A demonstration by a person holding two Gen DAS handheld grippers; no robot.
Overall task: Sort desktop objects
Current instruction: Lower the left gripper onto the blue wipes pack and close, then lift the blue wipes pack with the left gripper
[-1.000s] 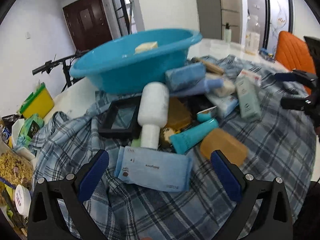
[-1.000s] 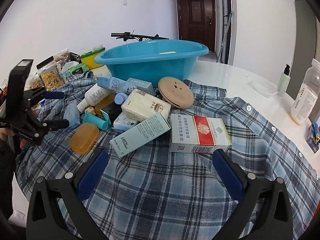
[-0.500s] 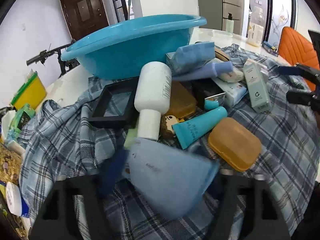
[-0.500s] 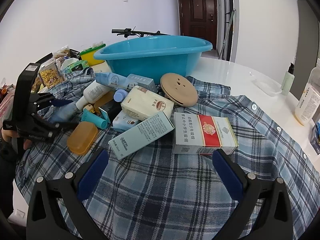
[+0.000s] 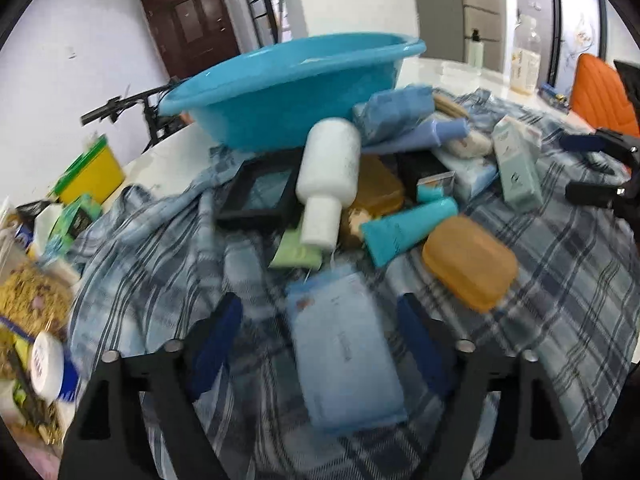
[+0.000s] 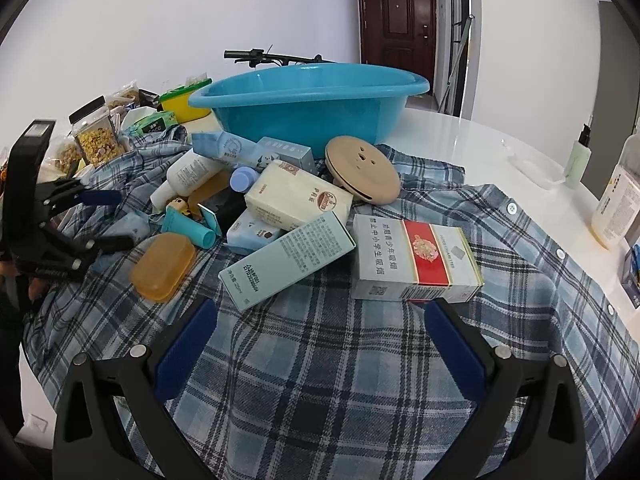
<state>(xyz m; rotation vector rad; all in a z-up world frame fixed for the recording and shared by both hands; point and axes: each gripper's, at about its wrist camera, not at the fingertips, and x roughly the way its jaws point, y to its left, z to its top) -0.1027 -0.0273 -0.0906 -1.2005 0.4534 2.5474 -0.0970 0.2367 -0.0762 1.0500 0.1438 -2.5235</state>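
A pile of desktop objects lies on a plaid shirt before a blue basin. My left gripper is open around a light blue tissue pack, its pads either side with gaps showing. Beyond it lie a white bottle, a teal tube and an orange soap box. My right gripper is open and empty above bare shirt, just short of a pale green carton and a red-and-white carton. The left gripper also shows in the right wrist view.
A round tan disc, a cream pack and a black frame sit in the pile. Snack jars and a yellow box stand at the left. Bottles stand at the right on the white table.
The left gripper moved forward over the tissue pack, which turned and now lies lengthwise between its fingers. The right gripper has barely moved.
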